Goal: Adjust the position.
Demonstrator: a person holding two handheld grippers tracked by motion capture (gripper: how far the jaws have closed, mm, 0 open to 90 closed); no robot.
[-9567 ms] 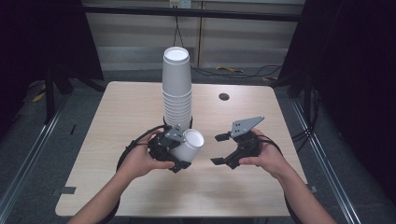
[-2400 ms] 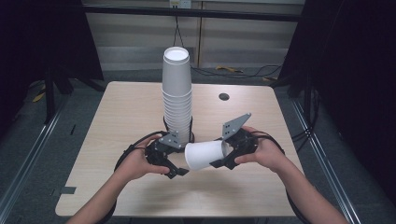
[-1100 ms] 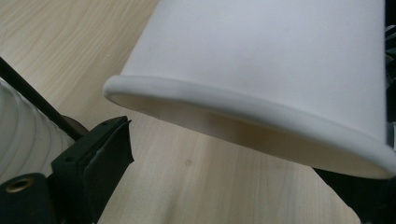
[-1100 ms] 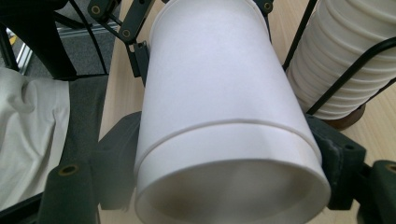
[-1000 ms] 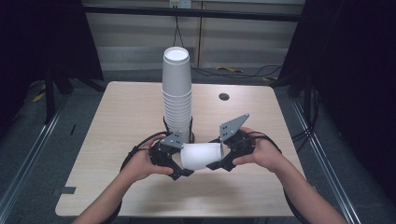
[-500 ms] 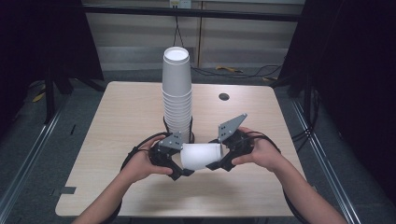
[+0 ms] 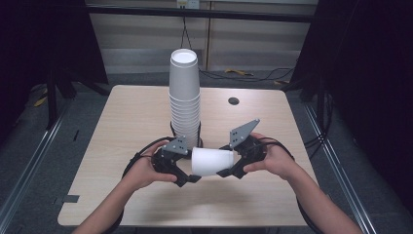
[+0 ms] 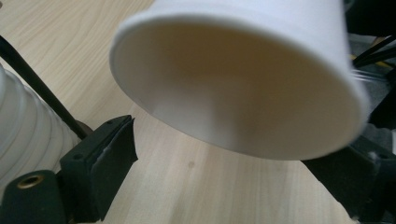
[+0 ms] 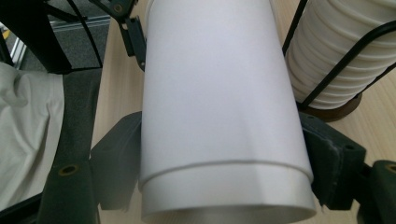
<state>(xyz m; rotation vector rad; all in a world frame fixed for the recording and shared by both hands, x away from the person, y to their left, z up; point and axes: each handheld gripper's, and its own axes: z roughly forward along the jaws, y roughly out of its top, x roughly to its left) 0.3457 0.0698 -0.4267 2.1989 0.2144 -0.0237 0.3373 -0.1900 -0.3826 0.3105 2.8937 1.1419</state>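
A white paper cup [image 7: 212, 162] lies on its side just above the table, between my two grippers. My right gripper [image 7: 229, 168] is shut on it: in the right gripper view both pads [image 9: 119, 154] press the cup [image 9: 219, 116] near its base. My left gripper [image 7: 187, 173] sits at the cup's mouth [image 8: 233, 79], and its jaws have just been closing. The rim meets one pad [image 8: 345, 177]. A sliver of table shows between the rim and the other pad [image 8: 112, 154].
A tall stack of white cups [image 7: 184, 97] stands in a black wire holder just behind the grippers, close to the left jaw [image 8: 23, 135]. A small black disc [image 7: 234, 101] lies at the back of the wooden table [image 7: 122, 131].
Long before, the left gripper alone held the cup and the right stood open, apart. Now the cup lies level between both. Over the last second nothing visibly moves in the high view.
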